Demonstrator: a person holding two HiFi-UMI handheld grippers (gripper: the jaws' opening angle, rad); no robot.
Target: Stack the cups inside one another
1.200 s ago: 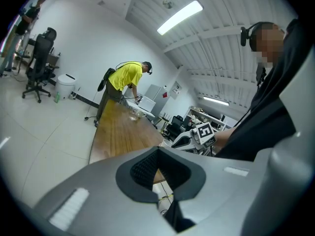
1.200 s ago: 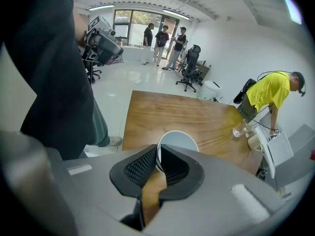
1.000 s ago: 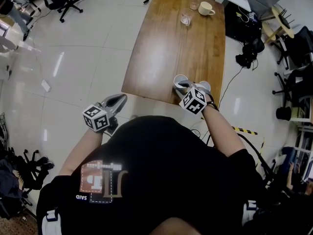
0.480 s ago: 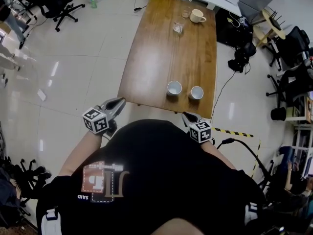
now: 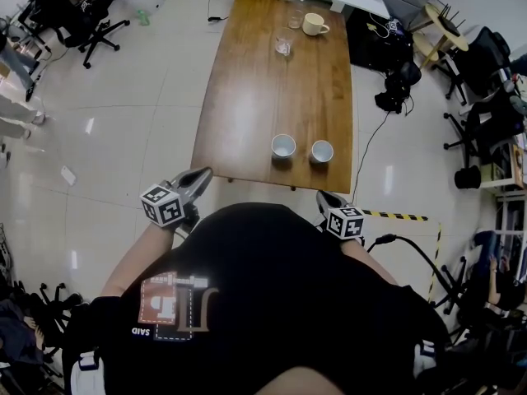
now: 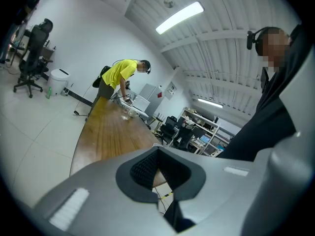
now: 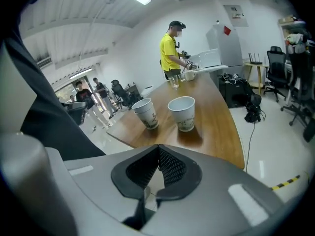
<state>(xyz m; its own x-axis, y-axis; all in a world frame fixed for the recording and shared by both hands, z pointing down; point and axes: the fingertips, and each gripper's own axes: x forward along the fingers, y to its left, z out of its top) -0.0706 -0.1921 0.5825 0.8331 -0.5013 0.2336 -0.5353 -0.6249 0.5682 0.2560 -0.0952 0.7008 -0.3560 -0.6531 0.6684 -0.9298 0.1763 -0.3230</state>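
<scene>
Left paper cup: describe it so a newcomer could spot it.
Find the long wooden table; two white paper cups stand apart at its end nearest the person. The left cup sits mid-edge, while the right cup is by the corner.

**Right gripper closed and empty, two paper cups ahead**

The right gripper has its jaws pressed together with nothing between them. It is short of the near edge of the wooden table. Two white paper cups stand upright on the table ahead, near each other but apart: the left cup and the right cup. At the far end, a person in a yellow shirt stands by a drinking glass and a mug. Office chairs stand at right.
</scene>
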